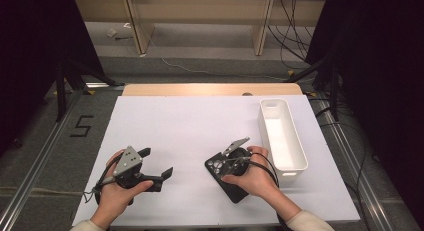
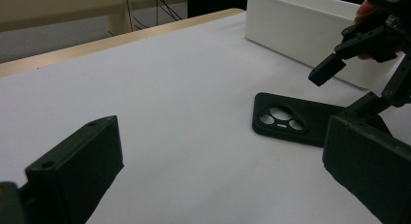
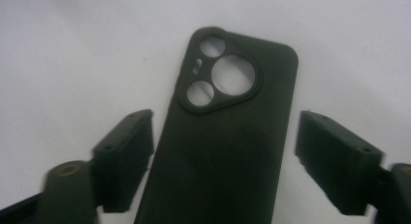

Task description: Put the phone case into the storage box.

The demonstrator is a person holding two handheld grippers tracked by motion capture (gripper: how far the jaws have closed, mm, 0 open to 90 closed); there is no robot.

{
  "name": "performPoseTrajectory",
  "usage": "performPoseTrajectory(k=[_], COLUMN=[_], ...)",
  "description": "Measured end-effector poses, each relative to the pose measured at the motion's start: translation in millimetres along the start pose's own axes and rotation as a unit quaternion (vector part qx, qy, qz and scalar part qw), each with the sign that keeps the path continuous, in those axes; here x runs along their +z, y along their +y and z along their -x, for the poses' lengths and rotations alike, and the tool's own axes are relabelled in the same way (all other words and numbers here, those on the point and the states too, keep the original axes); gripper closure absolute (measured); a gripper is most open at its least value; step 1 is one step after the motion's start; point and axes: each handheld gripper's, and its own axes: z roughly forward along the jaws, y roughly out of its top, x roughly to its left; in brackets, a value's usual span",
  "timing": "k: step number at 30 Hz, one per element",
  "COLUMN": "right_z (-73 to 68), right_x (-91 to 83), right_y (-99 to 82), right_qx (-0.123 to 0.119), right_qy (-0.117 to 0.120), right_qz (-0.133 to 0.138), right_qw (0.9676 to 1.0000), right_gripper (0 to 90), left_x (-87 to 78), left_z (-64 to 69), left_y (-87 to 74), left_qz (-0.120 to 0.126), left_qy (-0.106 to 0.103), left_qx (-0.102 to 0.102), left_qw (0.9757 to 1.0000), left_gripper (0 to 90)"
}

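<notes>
A black phone case (image 1: 221, 167) (image 3: 228, 151) lies flat on the white tabletop (image 1: 190, 126), its back with the camera cutouts facing up. My right gripper (image 1: 235, 161) (image 3: 227, 121) hovers over it pointing down. It is open, with one jaw on each side of the case and neither touching it. The left gripper view shows the case (image 2: 300, 120) with the right gripper (image 2: 349, 88) just above it. My left gripper (image 1: 156, 162) (image 2: 223, 136) rests at the front left of the table, open, with nothing between its jaws.
A long white bin (image 1: 300, 141) (image 2: 300, 35) stands at the right side of the table, close beside the right hand. The table's wooden far edge (image 1: 210, 89) lies beyond the white sheet. Cables trail on the floor behind.
</notes>
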Motion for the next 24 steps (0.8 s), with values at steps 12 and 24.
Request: performPoseTrajectory(k=[12,24], right_z=[-3.0,-3.8], right_x=[16.4,23.1], right_y=[5.4,7.1], right_qx=[0.002,0.009], right_qy=[0.000,-0.009], right_qz=[-0.056,-0.079], right_qw=[0.9984,0.9968], right_gripper=[5.4,5.7], left_x=[-0.1,-0.1], left_z=[-0.1,-0.1], left_y=[0.1,0.1], left_qz=[0.000,0.000], left_qy=[0.000,0.000], left_qx=[0.000,0.000], left_qw=[1.0000,1.0000], left_gripper=[0.3,0.3])
